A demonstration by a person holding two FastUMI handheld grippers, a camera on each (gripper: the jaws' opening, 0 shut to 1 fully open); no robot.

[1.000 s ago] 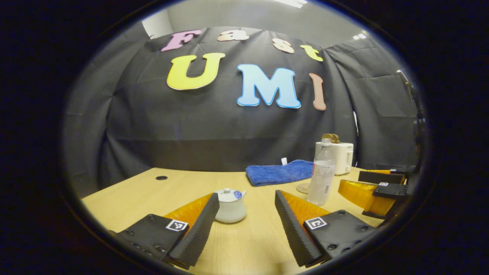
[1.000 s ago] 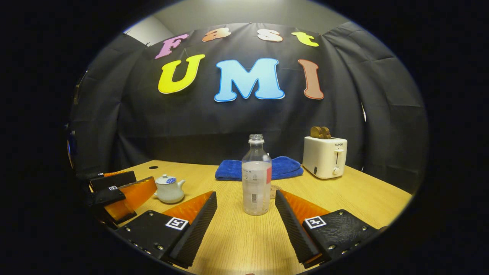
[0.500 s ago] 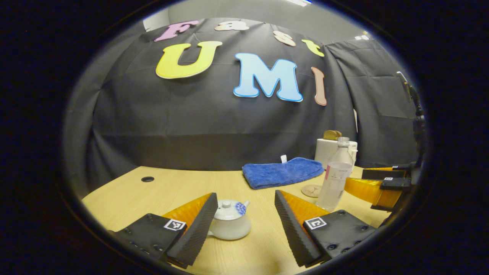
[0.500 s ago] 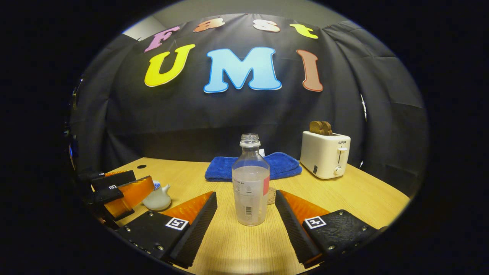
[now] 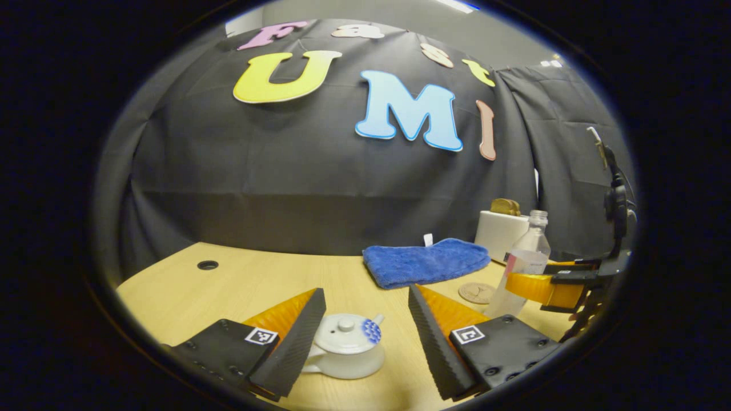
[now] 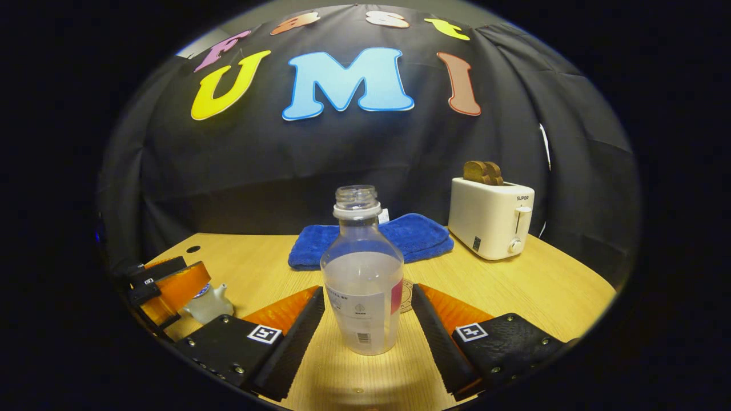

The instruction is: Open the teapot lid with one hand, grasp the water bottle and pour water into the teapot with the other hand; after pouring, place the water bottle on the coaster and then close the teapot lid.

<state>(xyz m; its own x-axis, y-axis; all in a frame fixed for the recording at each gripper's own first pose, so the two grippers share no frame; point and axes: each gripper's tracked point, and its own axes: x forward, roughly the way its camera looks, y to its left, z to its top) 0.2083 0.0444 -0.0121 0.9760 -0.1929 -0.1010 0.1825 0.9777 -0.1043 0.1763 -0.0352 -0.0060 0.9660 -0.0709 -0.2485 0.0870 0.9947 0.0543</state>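
In the left gripper view, the small white ceramic teapot [image 5: 347, 348] has its handle side hidden behind one finger of the left gripper [image 5: 363, 337]. Right of the teapot, the clear plastic water bottle [image 5: 522, 268] is crossed by a finger of the right gripper [image 5: 557, 279], so whether that gripper touches it cannot be told. In the right gripper view, the teapot [image 6: 210, 305] is largely covered by the left gripper [image 6: 168, 288], and the round tan coaster [image 6: 406, 294] shows as a sliver behind the bottle [image 6: 362, 279]. The label print is too small to make out.
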